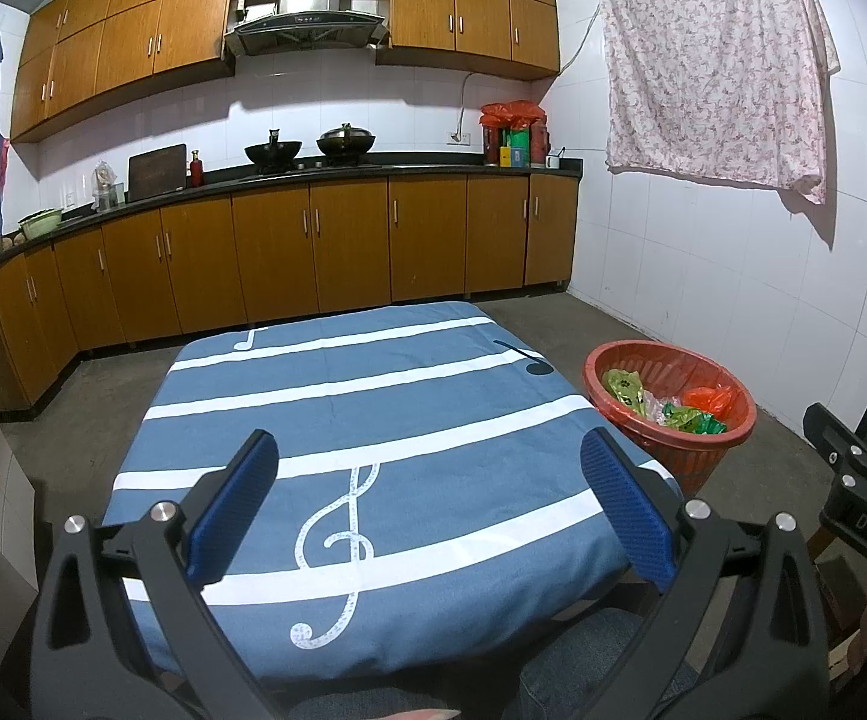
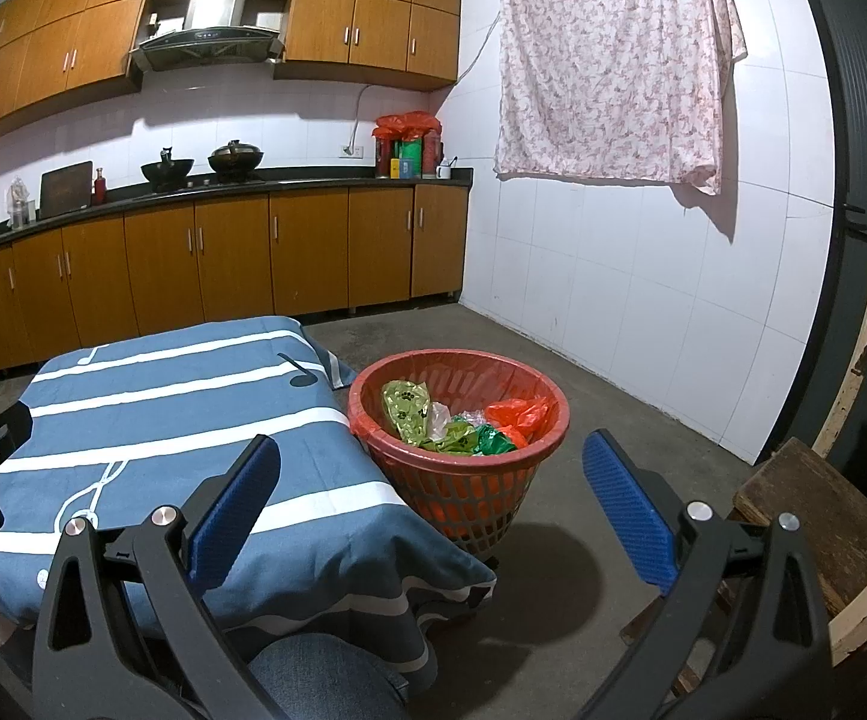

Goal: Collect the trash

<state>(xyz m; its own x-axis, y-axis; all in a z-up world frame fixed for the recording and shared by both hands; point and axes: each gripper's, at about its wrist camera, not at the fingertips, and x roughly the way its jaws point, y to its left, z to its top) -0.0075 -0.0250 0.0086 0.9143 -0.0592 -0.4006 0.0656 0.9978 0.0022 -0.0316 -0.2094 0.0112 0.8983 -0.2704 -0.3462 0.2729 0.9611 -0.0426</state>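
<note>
A red plastic basket [image 2: 397, 372] stands on the floor right of the table; it also shows in the left wrist view [image 1: 607, 354]. Inside lie green wrappers [image 2: 407, 407], clear plastic and an orange bag [image 2: 520, 413]. The table wears a blue cloth with white stripes and music notes [image 1: 373, 396], with nothing lying on it. My left gripper [image 1: 430, 483] is open and empty above the table's near edge. My right gripper [image 2: 431, 489] is open and empty, held near the table's right corner, in front of the basket. The right gripper's body shows at the left wrist view's right edge [image 1: 853, 474].
Wooden kitchen cabinets [image 1: 313, 240] and a counter with woks [image 1: 274, 151] run along the far wall. A floral cloth [image 2: 607, 60] hangs on the white tiled wall. A worn wooden stool [image 2: 817, 516] and a pale table leg [image 2: 865, 354] stand at the right. Bare concrete floor surrounds the basket.
</note>
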